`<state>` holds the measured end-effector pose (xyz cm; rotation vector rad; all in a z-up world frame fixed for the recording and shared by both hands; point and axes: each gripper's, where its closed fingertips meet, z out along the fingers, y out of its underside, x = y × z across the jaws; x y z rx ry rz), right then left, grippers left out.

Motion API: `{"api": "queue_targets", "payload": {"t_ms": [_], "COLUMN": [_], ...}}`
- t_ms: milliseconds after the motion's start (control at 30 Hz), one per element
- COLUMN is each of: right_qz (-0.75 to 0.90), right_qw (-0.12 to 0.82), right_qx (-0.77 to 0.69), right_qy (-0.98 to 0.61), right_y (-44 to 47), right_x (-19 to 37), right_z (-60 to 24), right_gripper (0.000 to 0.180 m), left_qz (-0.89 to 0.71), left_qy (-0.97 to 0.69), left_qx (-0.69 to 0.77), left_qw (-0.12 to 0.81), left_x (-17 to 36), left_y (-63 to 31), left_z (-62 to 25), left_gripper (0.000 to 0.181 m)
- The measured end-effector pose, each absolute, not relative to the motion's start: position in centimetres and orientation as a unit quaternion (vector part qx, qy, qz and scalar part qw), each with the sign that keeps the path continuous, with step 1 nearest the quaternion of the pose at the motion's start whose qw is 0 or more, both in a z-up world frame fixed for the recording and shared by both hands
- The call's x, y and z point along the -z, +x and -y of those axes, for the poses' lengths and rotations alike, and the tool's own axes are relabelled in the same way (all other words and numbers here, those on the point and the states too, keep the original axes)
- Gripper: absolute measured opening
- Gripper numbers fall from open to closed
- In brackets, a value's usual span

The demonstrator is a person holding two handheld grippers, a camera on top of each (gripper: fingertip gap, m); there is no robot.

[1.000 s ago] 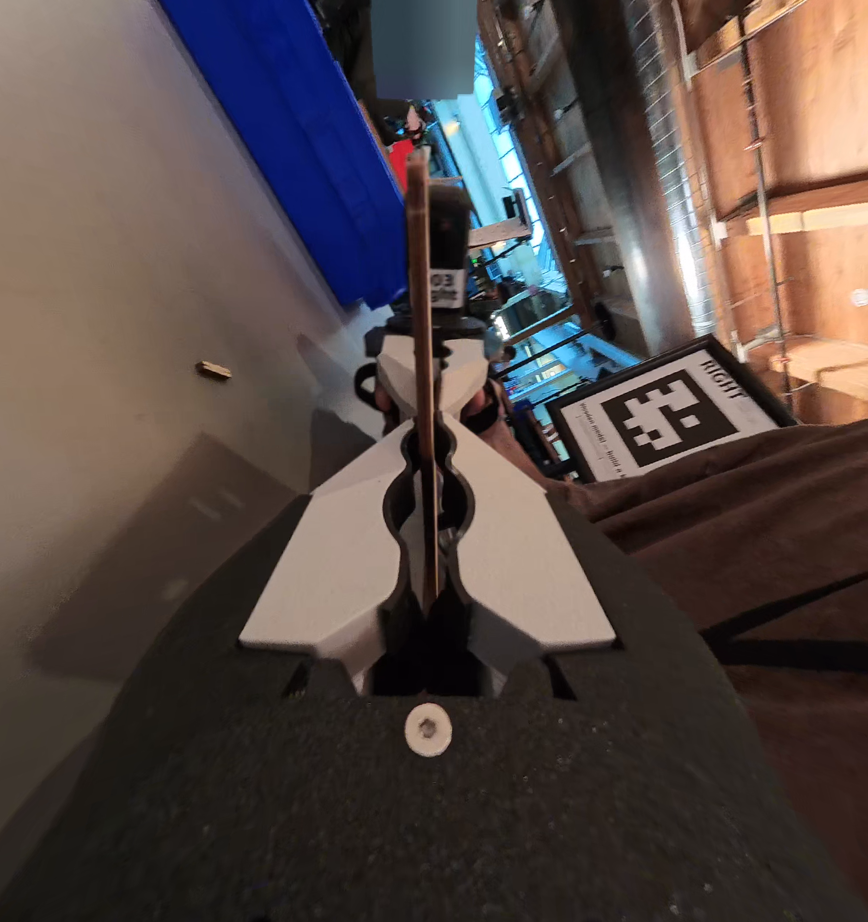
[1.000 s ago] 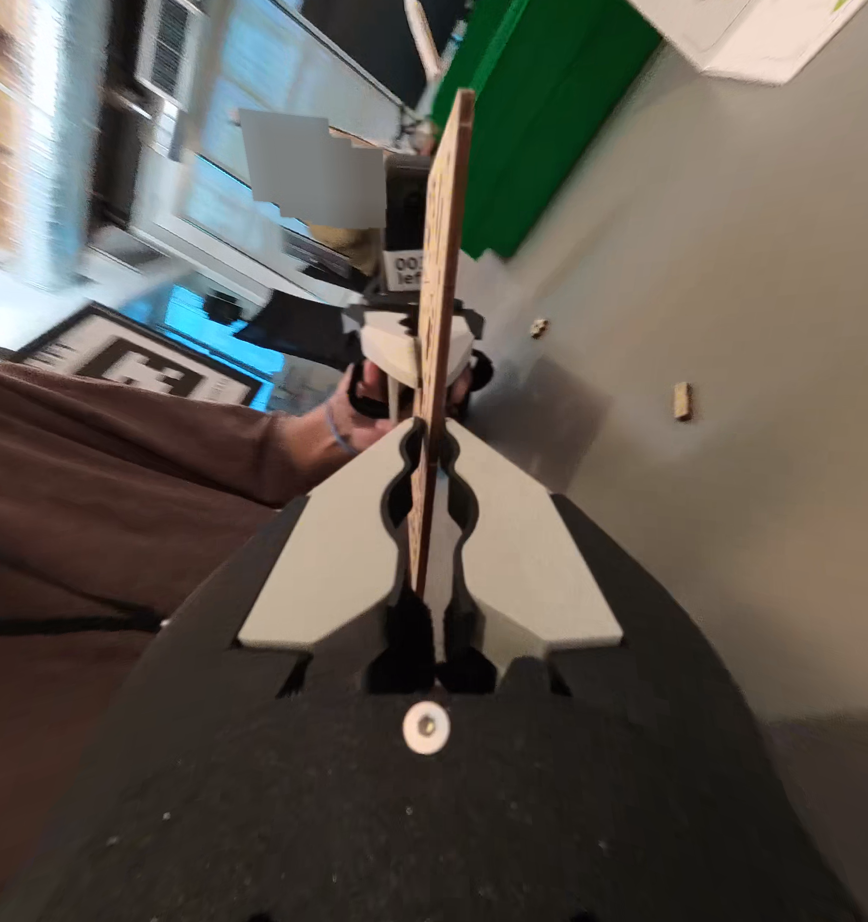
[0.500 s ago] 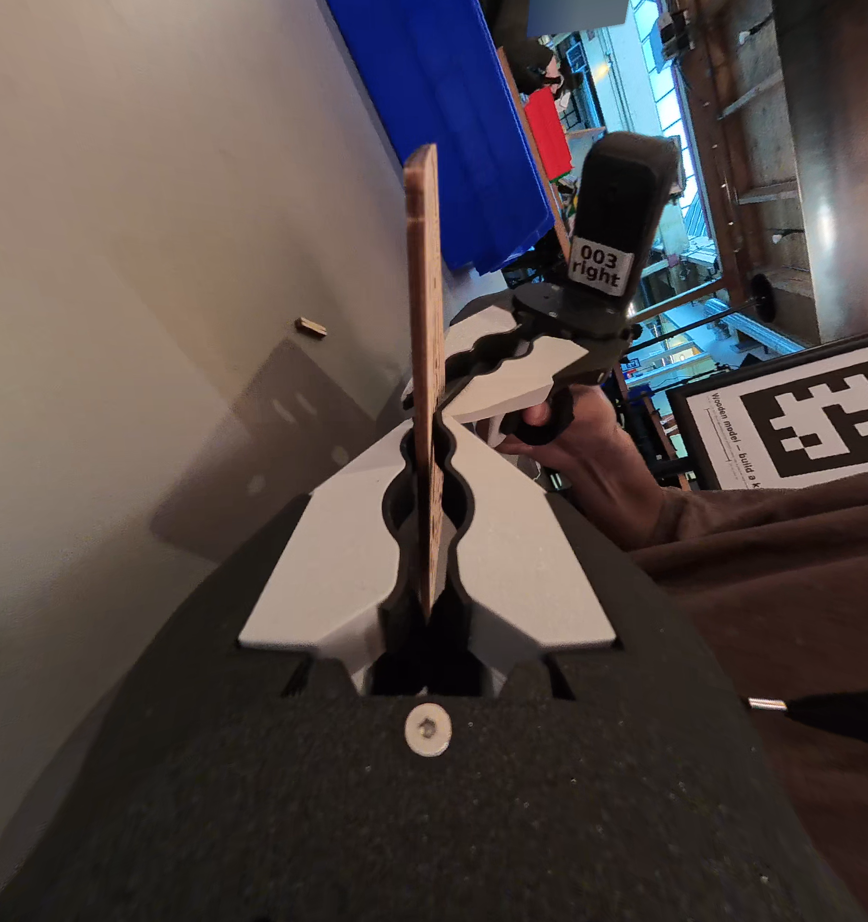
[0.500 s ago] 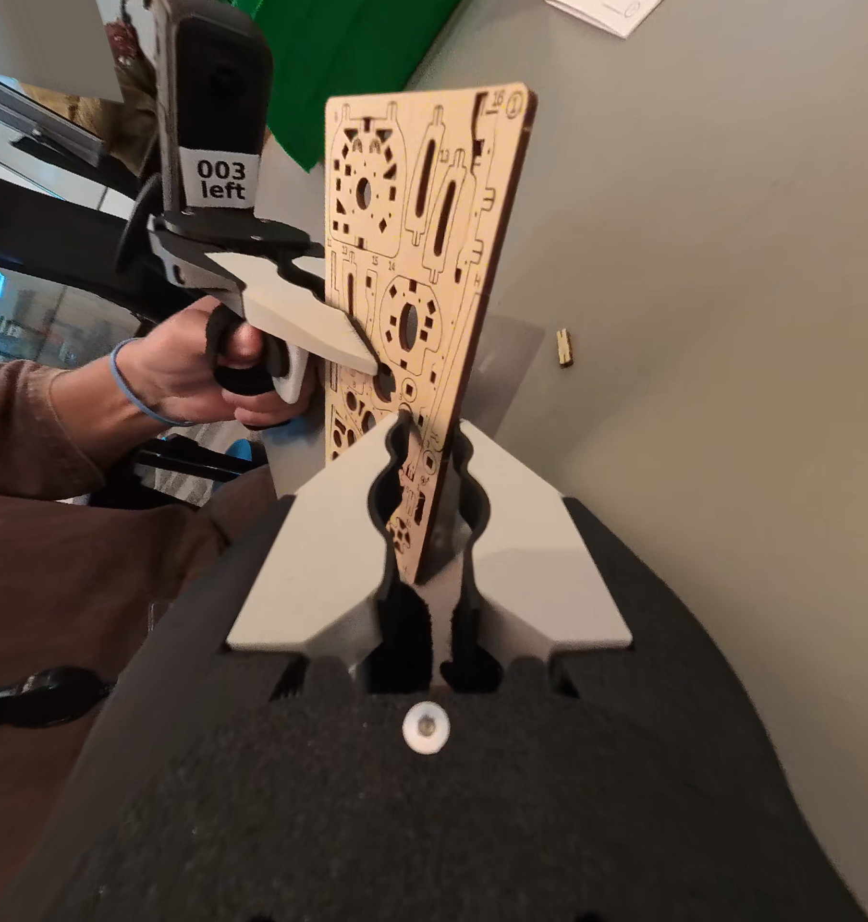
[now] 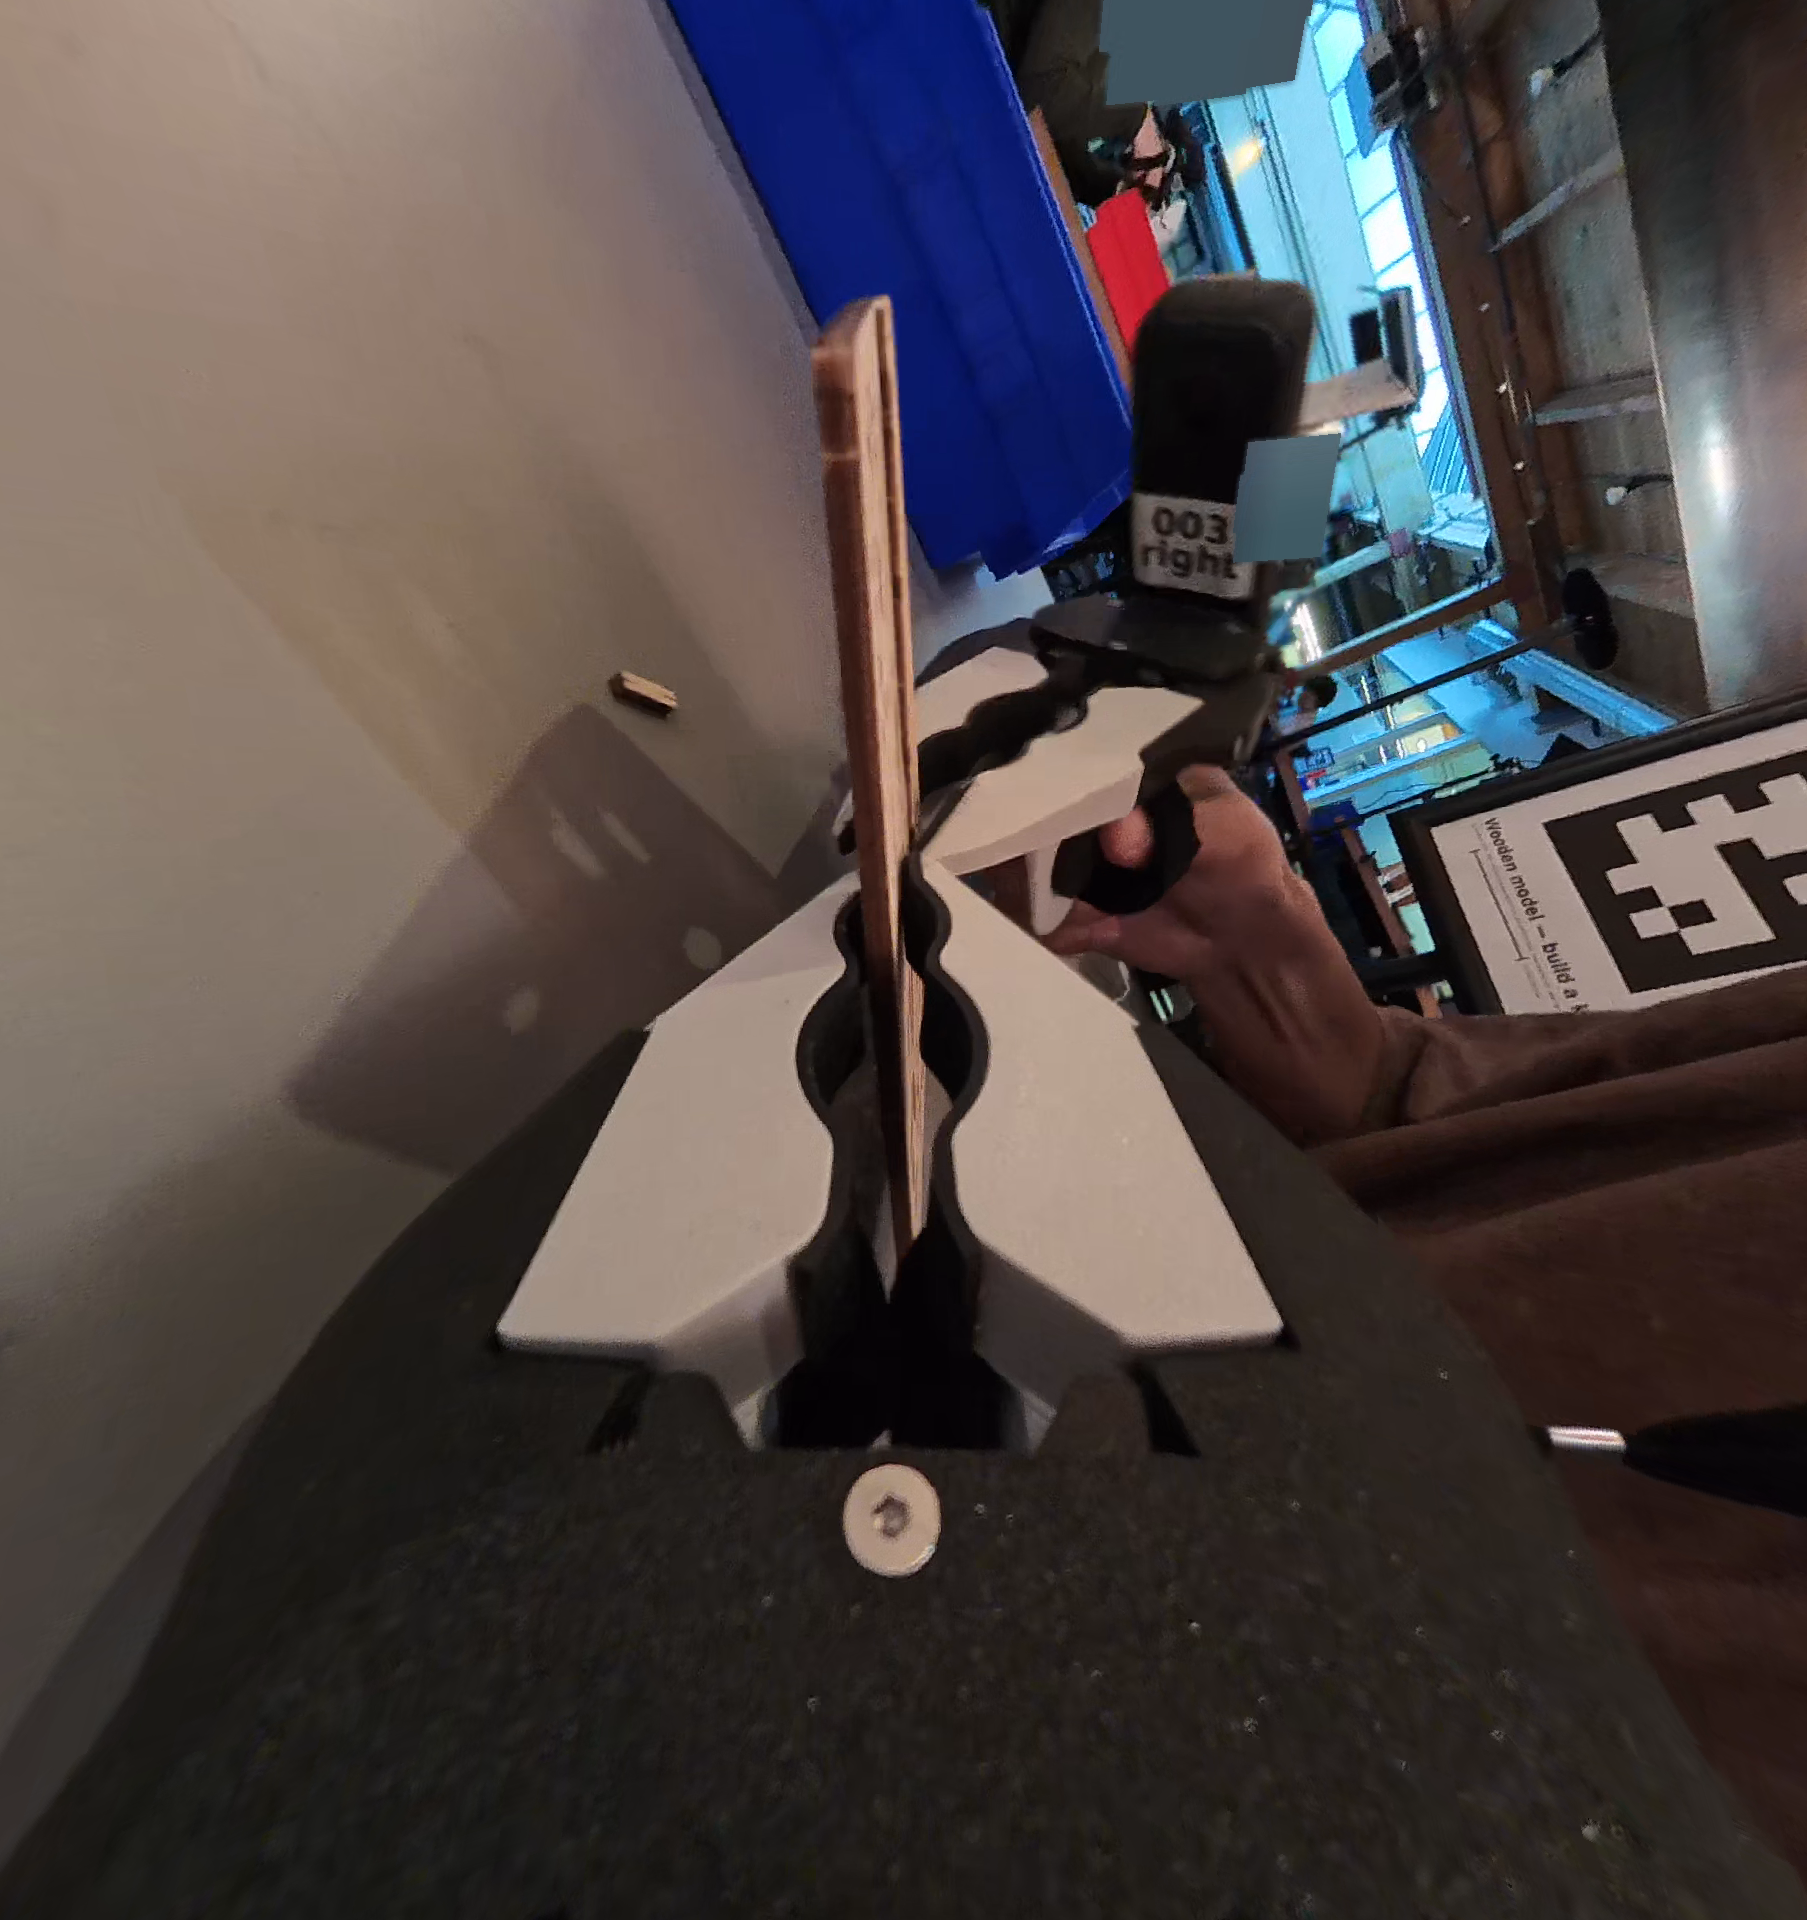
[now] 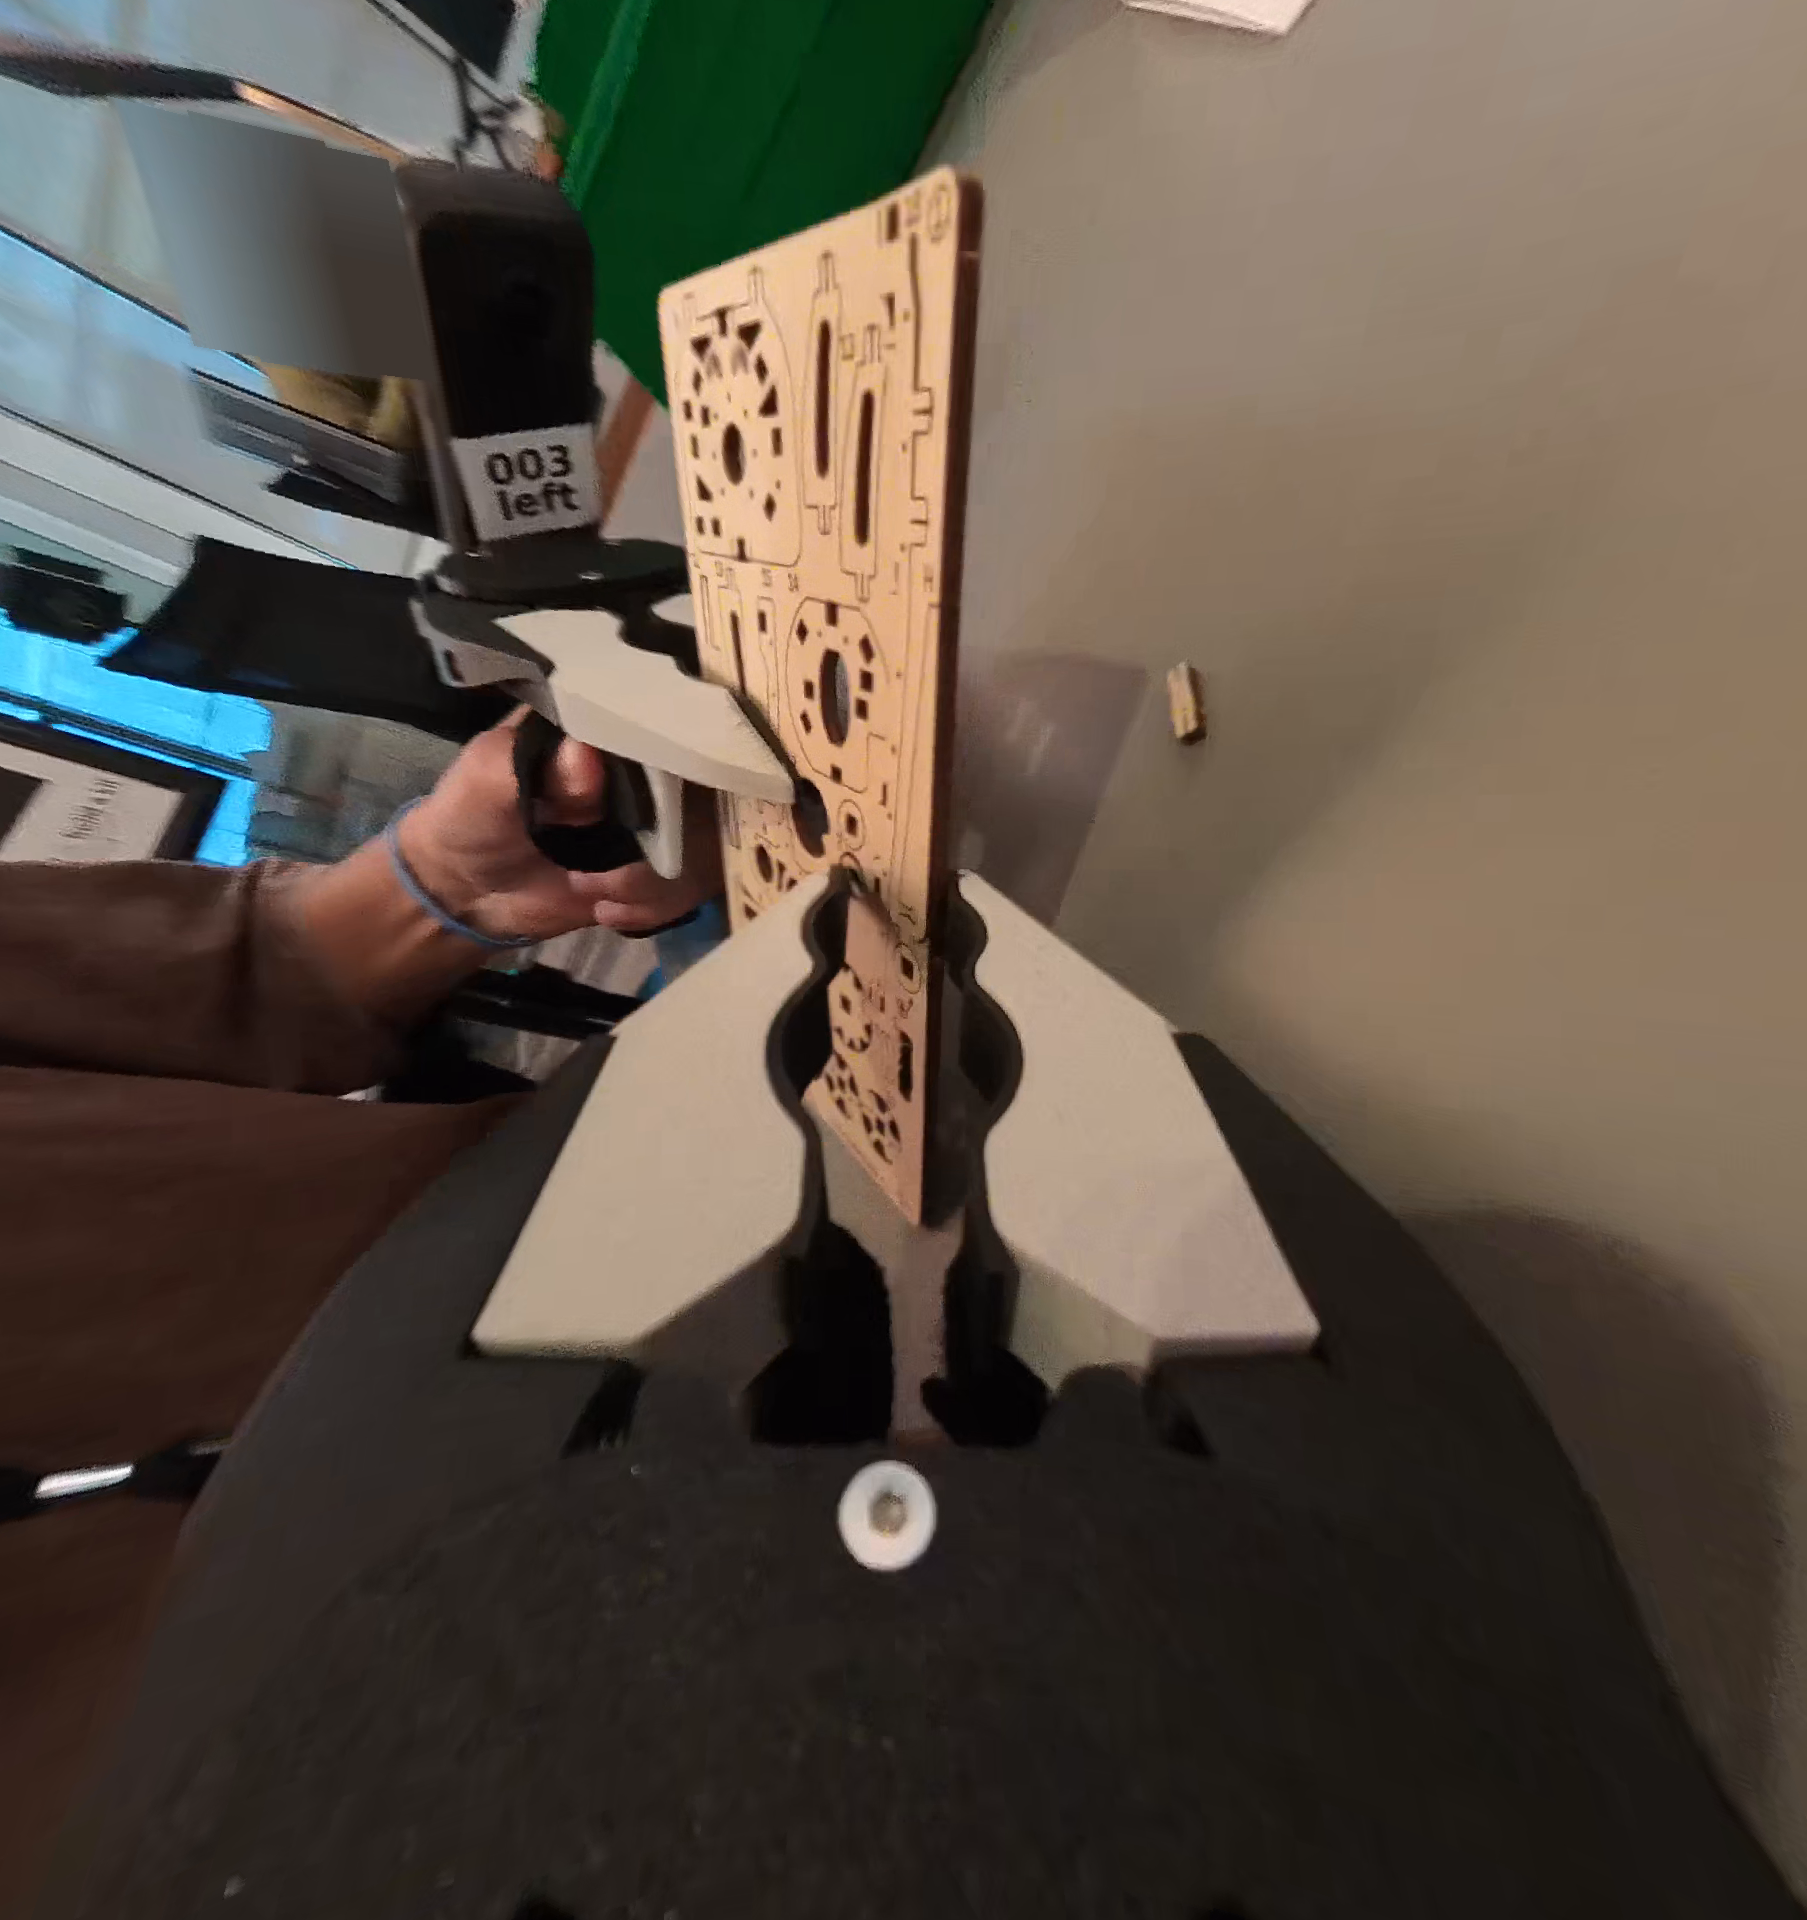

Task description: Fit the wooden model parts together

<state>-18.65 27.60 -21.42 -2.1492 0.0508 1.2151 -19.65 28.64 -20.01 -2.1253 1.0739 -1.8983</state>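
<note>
The left gripper (image 5: 894,883), a black body with two pale grey wavy-edged fingers, is closed narrowly on a thin, flat, light-brown plywood sheet (image 5: 871,665) laser-cut with model parts. In the left wrist view the sheet shows edge-on, rising straight up from between the fingers and pinched at their tips.

The right gripper (image 6: 894,883), of the same build, also clamps the sheet, with its fingers slightly wider apart and the sheet lying against the right-hand finger. From this side the sheet's broad face (image 6: 826,540) is turned to the left of the gripper and shows cut-out gears, slots and round holes. The two grippers hold the same sheet from opposite ends, so the sheet stands in the air between them, above a plain grey tabletop (image 6: 1450,520).

In the right wrist view the left gripper (image 6: 790,795) comes in from the left, its finger tips (image 6: 670,717) touching the sheet's face. A hand (image 6: 494,852) with a blue wristband and a brown sleeve grips its handle. In the left wrist view the right gripper (image 5: 878,821) reaches in from the right, held by the other hand (image 5: 1221,935).

A small loose wooden block (image 6: 1185,702) lies on the tabletop to the right of the sheet; it shows at the left of the sheet in the left wrist view (image 5: 644,691). A blue bin (image 5: 930,260) stands beyond the left gripper, a green bin (image 6: 753,114) beyond the right one, and a framed black-and-white marker card (image 5: 1657,883) sits to the right of the left gripper
</note>
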Motion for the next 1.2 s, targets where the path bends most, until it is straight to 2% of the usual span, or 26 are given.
{"api": "queue_targets", "payload": {"t_ms": [467, 767, 900, 1200], "right_qz": [-0.045, -0.064, -0.065, -0.063], "right_qw": [0.355, 0.356, 0.371, 0.369], "right_qx": [-0.532, -0.567, -0.598, -0.602], "right_qy": [-0.767, -0.740, -0.707, -0.706], "right_y": [-17.3, -17.4, -17.2, -17.4], "right_x": [19.0, 18.0, 16.3, 16.2], "right_z": [-27.7, -27.6, -27.8, -28.0], "right_gripper": [0.006, 0.005, 0.014, 0.003], "left_qz": [-0.352, -0.358, -0.355, -0.391], "left_qy": [-0.662, -0.647, -0.632, -0.612], "left_qx": [0.662, 0.674, 0.689, 0.687], "left_qw": [0.014, 0.007, -0.009, -0.032], "left_x": [18.7, 18.2, 17.6, 17.6], "left_y": [-20.1, -20.3, -20.5, -20.6], "left_z": [-27.9, -27.5, -27.3, -25.7], "left_gripper": [0.001, 0.001, 0.001, 0.001]}}
